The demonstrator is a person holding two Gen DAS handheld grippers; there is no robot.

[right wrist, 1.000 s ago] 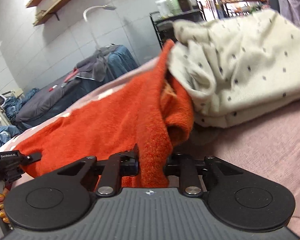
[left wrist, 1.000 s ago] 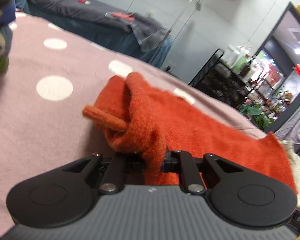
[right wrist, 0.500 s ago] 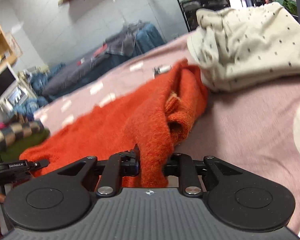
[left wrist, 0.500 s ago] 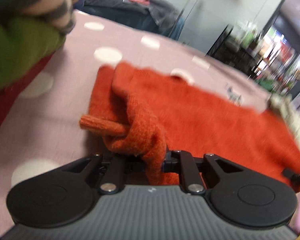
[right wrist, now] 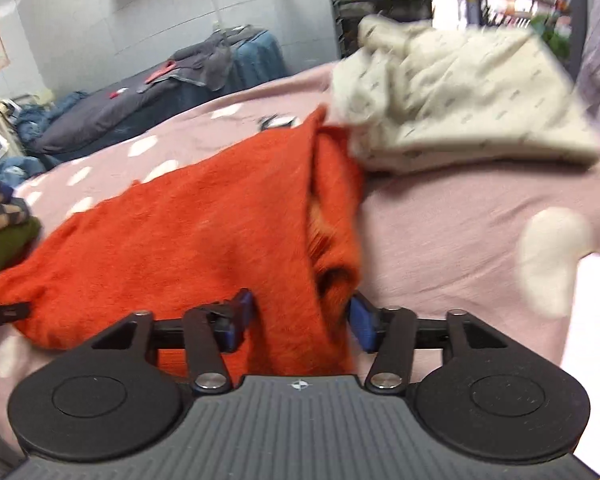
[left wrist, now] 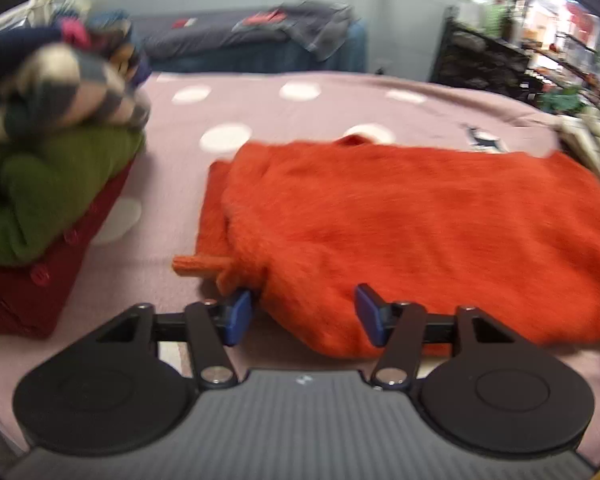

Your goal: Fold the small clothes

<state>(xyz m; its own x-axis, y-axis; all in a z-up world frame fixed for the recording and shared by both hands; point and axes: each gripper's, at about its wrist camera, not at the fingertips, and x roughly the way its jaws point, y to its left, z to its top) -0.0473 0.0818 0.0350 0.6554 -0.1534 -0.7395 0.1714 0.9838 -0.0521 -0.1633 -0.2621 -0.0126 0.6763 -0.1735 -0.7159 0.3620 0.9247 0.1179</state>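
An orange knit sweater [left wrist: 412, 216] lies folded over on the pink dotted bedspread [left wrist: 260, 116]; it also shows in the right wrist view [right wrist: 188, 232]. My left gripper [left wrist: 302, 316] is open, its blue pads on either side of the sweater's near left corner. My right gripper [right wrist: 300, 320] is open, its blue pads on either side of the sweater's near right folded edge. The cloth lies loose between both sets of pads.
A stack of folded clothes [left wrist: 48, 184], green on dark red with checked ones on top, stands at the left. A cream dotted garment [right wrist: 456, 92] lies bunched at the right, touching the sweater. A dark bed [left wrist: 236, 36] and black shelves [left wrist: 480, 60] stand behind.
Both grippers have opened and let go of the sweater, which now lies flat on the bedspread. Both views have swung and dropped toward the bed.
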